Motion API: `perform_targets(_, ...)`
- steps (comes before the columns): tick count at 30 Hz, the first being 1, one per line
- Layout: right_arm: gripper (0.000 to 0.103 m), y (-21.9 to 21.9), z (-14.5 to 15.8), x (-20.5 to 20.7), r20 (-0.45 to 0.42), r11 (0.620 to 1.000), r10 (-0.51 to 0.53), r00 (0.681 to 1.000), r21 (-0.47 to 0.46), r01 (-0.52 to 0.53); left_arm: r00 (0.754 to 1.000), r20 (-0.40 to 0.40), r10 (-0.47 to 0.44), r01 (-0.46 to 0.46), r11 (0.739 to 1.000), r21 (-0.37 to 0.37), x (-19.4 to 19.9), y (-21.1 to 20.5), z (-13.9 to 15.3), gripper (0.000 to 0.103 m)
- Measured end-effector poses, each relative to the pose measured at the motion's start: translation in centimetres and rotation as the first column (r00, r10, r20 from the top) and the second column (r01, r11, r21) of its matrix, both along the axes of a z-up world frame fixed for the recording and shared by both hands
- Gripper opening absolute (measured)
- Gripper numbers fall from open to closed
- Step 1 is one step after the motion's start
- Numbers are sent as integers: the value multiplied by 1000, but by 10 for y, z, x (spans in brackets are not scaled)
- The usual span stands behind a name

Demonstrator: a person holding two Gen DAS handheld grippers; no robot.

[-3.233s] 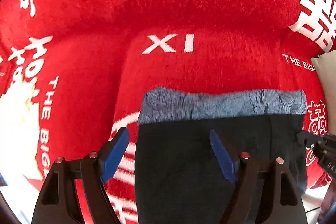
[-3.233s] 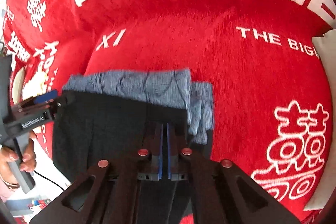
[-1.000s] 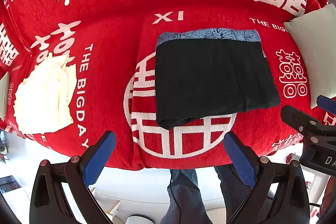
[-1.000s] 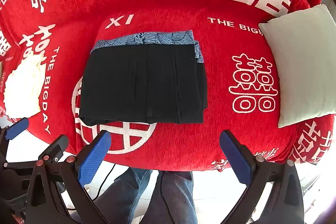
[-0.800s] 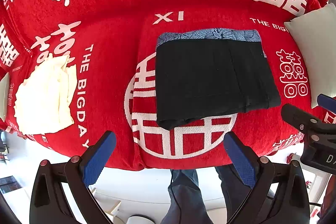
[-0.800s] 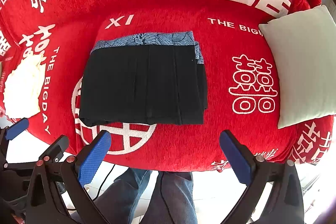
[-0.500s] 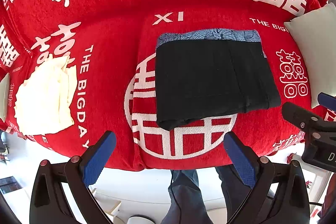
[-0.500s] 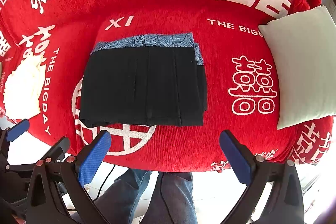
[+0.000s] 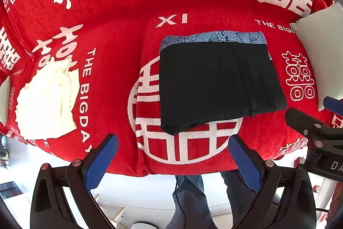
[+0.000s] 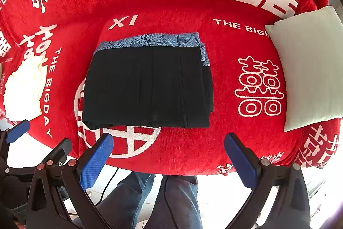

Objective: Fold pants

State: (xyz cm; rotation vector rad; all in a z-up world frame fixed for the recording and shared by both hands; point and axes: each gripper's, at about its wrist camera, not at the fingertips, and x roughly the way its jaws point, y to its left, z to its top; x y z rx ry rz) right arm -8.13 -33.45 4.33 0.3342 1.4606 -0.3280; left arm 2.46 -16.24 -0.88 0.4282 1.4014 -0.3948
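The red sofa cover (image 9: pixel 111 14) printed with white characters spreads wide on every side of the folded pants (image 9: pixel 216 83), with bare red cloth to their left, right and behind, and a strip of it between their near edge and the rounded front edge of the seat, beyond which white floor shows. Both tools hang off that front edge, clear of the cloth: the left gripper (image 9: pixel 171 162) has its blue-padded fingers spread wide with nothing between them, and the right gripper (image 10: pixel 169 162) is likewise spread and empty. A crumpled cream cloth (image 9: pixel 47 98) lies well to the left of the pants, and a pale cushion (image 10: pixel 308 70) rests against the right end of the seat, apart from them. The person's legs in blue jeans (image 10: pixel 150 203) stand just before the seat edge, below both tools. The pants lie in the middle of the seat as a flat black rectangle over a round white emblem, layered folds showing along the right side, and a blue patterned band (image 10: pixel 150 41) peeks out along the far edge
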Motion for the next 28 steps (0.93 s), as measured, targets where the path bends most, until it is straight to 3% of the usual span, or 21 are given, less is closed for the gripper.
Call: perform_targets(28, 103, 0, -3, -5, 0, 1000, -10, 1000, 2, 10, 1000, 16, -5, 5, 1000, -11, -3, -6, 2, 103)
